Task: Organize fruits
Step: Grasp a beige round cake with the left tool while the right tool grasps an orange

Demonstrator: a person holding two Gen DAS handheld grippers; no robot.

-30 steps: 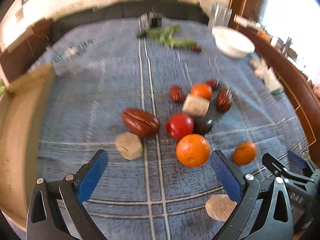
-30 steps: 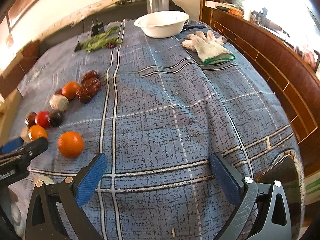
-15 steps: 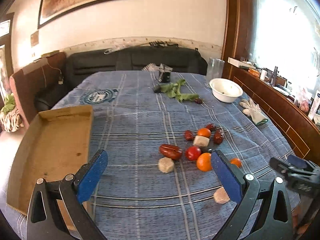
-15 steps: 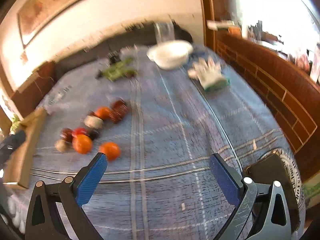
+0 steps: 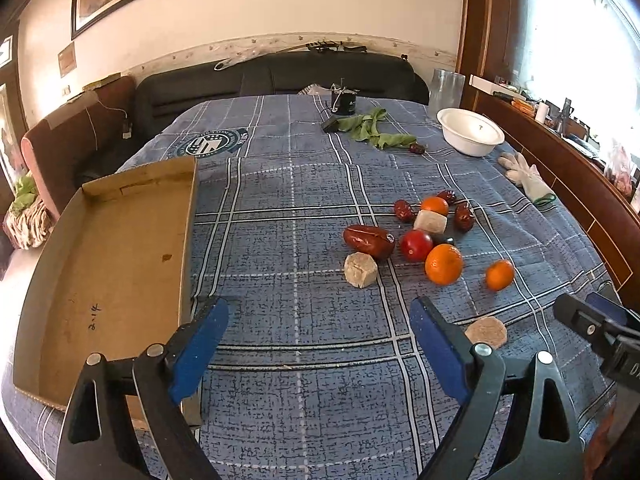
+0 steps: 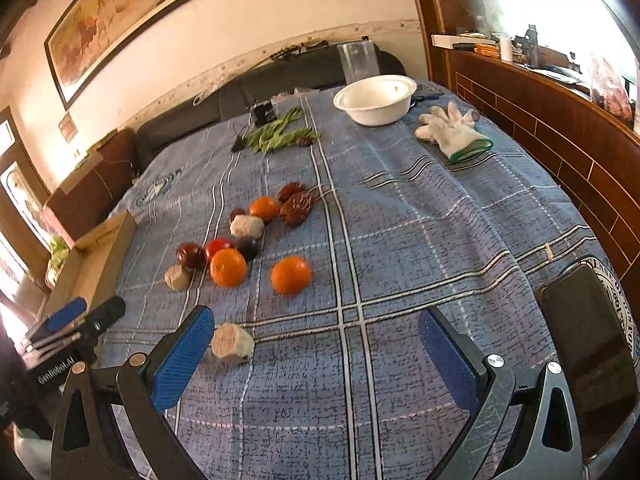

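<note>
A loose cluster of fruit lies mid-table on the blue checked cloth: a large orange (image 5: 443, 264), a smaller orange (image 5: 499, 275), a red tomato (image 5: 416, 245), a big brown date-like fruit (image 5: 369, 241), smaller dark red ones, and beige lumps (image 5: 360, 275). The same cluster shows in the right wrist view, with one orange (image 6: 291, 275) nearest. My left gripper (image 5: 318, 346) hovers short of the fruit, jaws closing with nothing between them. My right gripper (image 6: 316, 354) stands open and empty, a beige lump (image 6: 232, 343) just inside its left finger.
A shallow cardboard tray (image 5: 100, 256) lies at the table's left. At the far end are a white bowl (image 6: 375, 100), green leaves (image 6: 276, 134), a white glove (image 6: 452, 132) and a glass. A dark phone (image 6: 588, 356) lies at the right edge. A sofa stands beyond the table.
Both grippers have drawn back and risen from the fruit, so the tray and the room came into view. The left jaws have narrowed a little. No fruit has moved.
</note>
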